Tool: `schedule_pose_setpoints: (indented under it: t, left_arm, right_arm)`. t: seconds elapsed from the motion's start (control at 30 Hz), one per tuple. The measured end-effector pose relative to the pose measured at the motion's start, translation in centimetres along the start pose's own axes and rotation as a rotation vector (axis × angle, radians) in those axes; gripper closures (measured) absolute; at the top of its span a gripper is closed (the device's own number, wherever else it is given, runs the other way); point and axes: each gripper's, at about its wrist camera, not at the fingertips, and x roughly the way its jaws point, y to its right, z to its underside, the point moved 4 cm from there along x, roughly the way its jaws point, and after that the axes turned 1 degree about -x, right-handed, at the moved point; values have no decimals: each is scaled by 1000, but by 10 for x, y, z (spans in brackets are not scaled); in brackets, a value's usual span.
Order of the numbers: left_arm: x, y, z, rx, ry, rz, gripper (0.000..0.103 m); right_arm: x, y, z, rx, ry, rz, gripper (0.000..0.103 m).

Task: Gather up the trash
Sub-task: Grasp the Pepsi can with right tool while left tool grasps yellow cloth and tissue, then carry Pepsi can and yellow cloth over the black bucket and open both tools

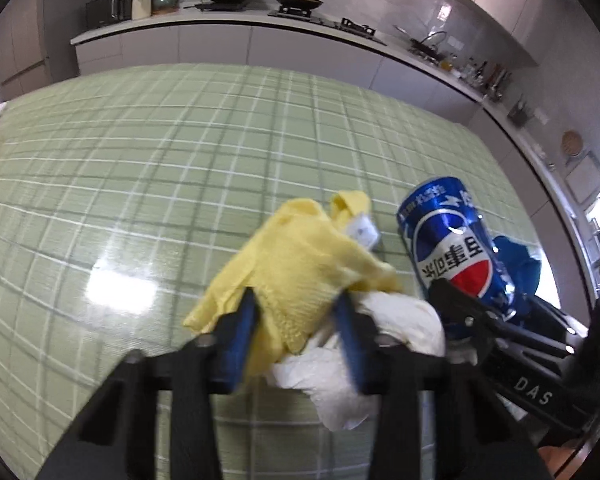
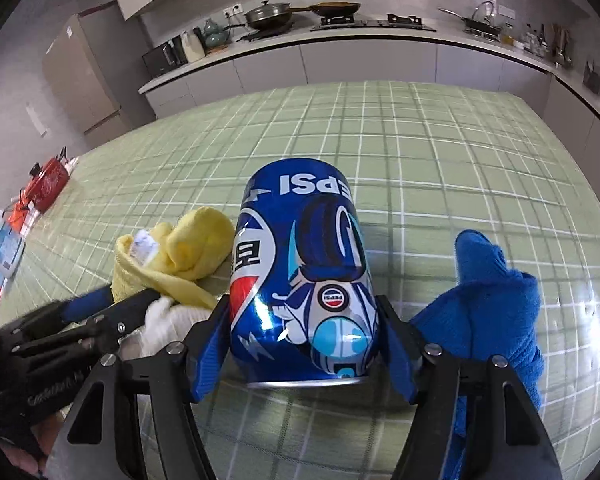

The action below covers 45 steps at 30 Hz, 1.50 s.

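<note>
A blue Pepsi can sits between the blue pads of my right gripper, print upside down and one rim toward the camera. The pads press on both its sides. I cannot tell whether it rests on the green checked table. To its left, my left gripper is shut on a yellow cloth and the crumpled white paper under it. The left wrist view shows the can and the right gripper at the right. In the right wrist view the left gripper comes in from the left.
A blue cloth lies bunched right of the can. A red object and a blue-white packet lie at the table's left edge. A kitchen counter with pans runs beyond the table. A hand shows at bottom left.
</note>
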Motion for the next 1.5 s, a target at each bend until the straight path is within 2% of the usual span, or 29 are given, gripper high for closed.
schedule_pose_setpoints:
  t: [0.03,0.13,0.3,0.4,0.43,0.5,0.53,0.57,0.7,0.8,0.83,0.87,0.9,0.93,1.1,1.3,1.5]
  left_arm:
    - [-3,0,1,1,16,4,75]
    - [-14,-1,4,0,51,19,79]
    - [-38,-10,9,-13,95,16,81]
    - [-41,-16,17,-31,55,6,78]
    - [-41,-18,22,-29,43,-11,73]
    - [-40,-20,28,-27,29,-45,51]
    - [-41,-22,30,-38,24,-61,32]
    - [-43,-24,31,-49,30,-59,28]
    - [-45,-21,23,-39,68,-59,28]
    - [-35,-25,16,-63,55,-39,28]
    - [-34,-25,15,-68,60,-34,31]
    - [-32,-26,14,-66,69,-35,50]
    - [-29,-27,14,-64,67,-22,65]
    - [-28,-26,15,-63,56,-2,75]
    - [-46,-27,18,-57,130,-6,80]
    - [-77,-36,16,-65,224,-1,81]
    - [-97,-7,18,-4,267,57,81]
  right_arm:
    - [-1,1,1,9,4,-2,34]
    - [-5,3,2,13,18,2,34]
    - [-21,3,3,3,52,2,34]
    - [-27,0,6,6,41,-17,34]
    - [-28,-1,8,1,41,-17,34]
    - [-30,-4,11,-12,40,-12,34]
    - [-30,-5,14,-14,33,-15,34]
    - [-28,-7,16,-15,26,-20,34]
    - [-26,-4,17,7,23,-23,34]
    - [-23,-3,15,23,24,-14,34]
    - [-23,-3,14,28,24,-15,34]
    - [-22,-3,14,32,25,-12,34]
    - [-21,-4,13,34,26,-5,34]
    - [-20,-2,14,36,25,2,34]
    - [-24,-4,15,33,41,14,35]
    - [-51,-6,15,29,127,41,35]
    - [-85,-3,27,37,174,51,35]
